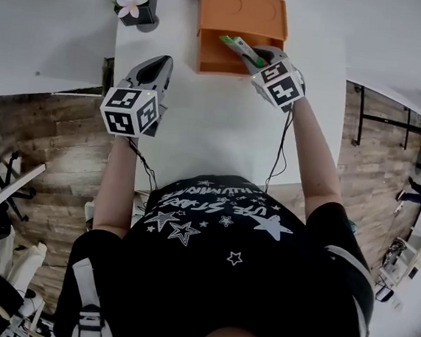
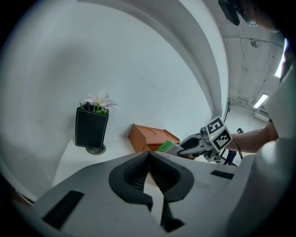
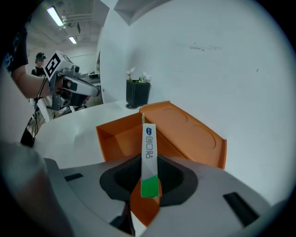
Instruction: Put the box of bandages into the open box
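My right gripper (image 1: 252,55) pinches the green-and-white box of bandages (image 1: 236,45) edge-up over the open orange box (image 1: 244,12) on the white table (image 1: 214,127), while my left gripper (image 1: 159,66), jaws pressed together and empty, hovers well apart.

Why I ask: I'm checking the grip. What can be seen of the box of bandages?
The box of bandages is a thin, flat carton, white and green with blue print. It stands on edge, clamped at its near end between the pads of the right gripper. Its far end pokes forward above the open orange box. Nothing but the pads appears to touch it.
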Available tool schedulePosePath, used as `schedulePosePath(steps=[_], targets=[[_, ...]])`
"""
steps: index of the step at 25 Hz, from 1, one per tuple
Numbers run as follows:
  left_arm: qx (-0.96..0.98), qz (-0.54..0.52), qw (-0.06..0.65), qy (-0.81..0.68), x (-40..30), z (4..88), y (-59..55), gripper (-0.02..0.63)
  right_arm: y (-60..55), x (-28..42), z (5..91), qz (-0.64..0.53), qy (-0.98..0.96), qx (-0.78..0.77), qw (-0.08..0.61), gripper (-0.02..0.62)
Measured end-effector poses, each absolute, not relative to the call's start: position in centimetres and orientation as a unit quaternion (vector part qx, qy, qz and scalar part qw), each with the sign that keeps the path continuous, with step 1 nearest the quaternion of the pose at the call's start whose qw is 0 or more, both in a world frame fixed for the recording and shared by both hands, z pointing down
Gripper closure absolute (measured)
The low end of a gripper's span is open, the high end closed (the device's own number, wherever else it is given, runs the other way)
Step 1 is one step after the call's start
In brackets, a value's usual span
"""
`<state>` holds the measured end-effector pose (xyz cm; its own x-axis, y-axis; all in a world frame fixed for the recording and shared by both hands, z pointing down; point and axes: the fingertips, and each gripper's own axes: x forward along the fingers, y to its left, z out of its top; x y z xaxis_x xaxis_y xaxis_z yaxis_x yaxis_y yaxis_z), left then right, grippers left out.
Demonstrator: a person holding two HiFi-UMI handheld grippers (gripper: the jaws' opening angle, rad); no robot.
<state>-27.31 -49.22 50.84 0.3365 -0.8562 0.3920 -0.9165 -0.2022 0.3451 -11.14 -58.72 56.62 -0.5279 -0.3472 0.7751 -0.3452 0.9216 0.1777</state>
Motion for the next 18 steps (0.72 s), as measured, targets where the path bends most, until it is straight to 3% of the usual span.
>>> schedulePosePath(steps=[18], targets=[[0.780, 0.058, 0.259, -0.567, -26.4, 50.1, -48.5, 0.586, -57.9, -10.0, 55.0, 0.015, -0.876, 0.247, 0.414, 0.442]])
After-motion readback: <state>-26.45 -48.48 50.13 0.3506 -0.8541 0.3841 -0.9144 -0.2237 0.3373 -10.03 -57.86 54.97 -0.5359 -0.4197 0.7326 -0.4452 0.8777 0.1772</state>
